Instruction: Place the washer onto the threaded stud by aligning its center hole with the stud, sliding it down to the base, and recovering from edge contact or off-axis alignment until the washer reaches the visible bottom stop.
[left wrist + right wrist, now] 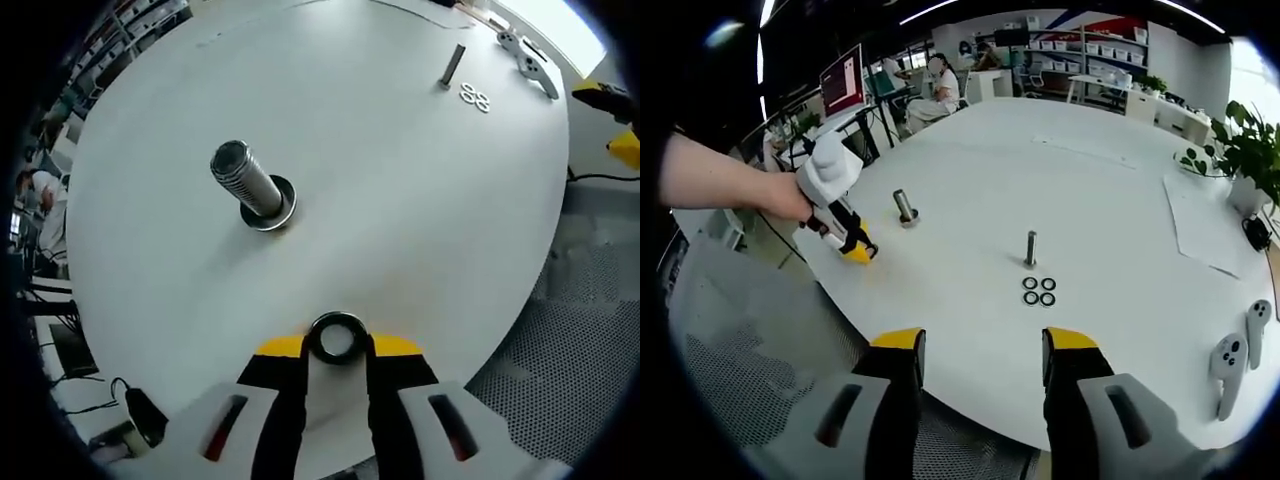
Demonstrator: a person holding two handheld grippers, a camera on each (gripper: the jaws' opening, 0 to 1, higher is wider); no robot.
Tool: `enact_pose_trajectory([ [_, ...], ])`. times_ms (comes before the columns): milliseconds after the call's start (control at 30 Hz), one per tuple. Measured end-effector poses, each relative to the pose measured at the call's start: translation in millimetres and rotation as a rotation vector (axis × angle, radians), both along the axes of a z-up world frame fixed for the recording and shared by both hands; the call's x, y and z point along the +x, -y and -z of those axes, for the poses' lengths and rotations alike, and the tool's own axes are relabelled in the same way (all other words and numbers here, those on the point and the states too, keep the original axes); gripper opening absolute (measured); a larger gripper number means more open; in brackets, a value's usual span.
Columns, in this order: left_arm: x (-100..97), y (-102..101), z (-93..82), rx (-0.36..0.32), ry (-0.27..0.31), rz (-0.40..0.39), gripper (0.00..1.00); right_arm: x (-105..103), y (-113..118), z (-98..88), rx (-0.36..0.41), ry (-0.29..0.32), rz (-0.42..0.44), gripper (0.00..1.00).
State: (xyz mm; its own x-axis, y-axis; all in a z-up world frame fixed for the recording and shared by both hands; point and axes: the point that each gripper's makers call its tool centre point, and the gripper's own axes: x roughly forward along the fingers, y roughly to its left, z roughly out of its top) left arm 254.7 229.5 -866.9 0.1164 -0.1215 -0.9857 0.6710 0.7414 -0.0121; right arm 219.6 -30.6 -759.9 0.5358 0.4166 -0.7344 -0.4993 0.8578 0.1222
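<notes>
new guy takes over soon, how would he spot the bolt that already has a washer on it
Start at the big white round table. Two upright bolts stand on it; take the thicker bolt nearest the left gripper. It has a washer around its base, while the thin bolt has four loose washers beside it.

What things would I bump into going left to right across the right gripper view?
Left gripper → thick stud → thin stud → controllers

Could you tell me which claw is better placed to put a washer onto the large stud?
Left. The left claw already grips a washer and faces the large stud close by; the right claw is open and farther away.
</notes>
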Motion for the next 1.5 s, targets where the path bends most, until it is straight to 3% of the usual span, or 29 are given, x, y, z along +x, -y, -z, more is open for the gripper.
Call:
enact_pose_trajectory([
  [867,7.1,-6,-6.8,-0.019,0.028,0.026,0.18,1,0,-0.2,0.014,-0.003,0.009,0.49],
  [1333,33.6,-6,-45.8,-0.066,0.097,0.043,0.18,0,1,1.1,0.004,-0.007,0.009,0.49],
  [1500,42.9,-6,-56.9,-0.054,0.127,0.094,0.18,0,1,1.5,0.004,-0.008,0.009,0.49],
])
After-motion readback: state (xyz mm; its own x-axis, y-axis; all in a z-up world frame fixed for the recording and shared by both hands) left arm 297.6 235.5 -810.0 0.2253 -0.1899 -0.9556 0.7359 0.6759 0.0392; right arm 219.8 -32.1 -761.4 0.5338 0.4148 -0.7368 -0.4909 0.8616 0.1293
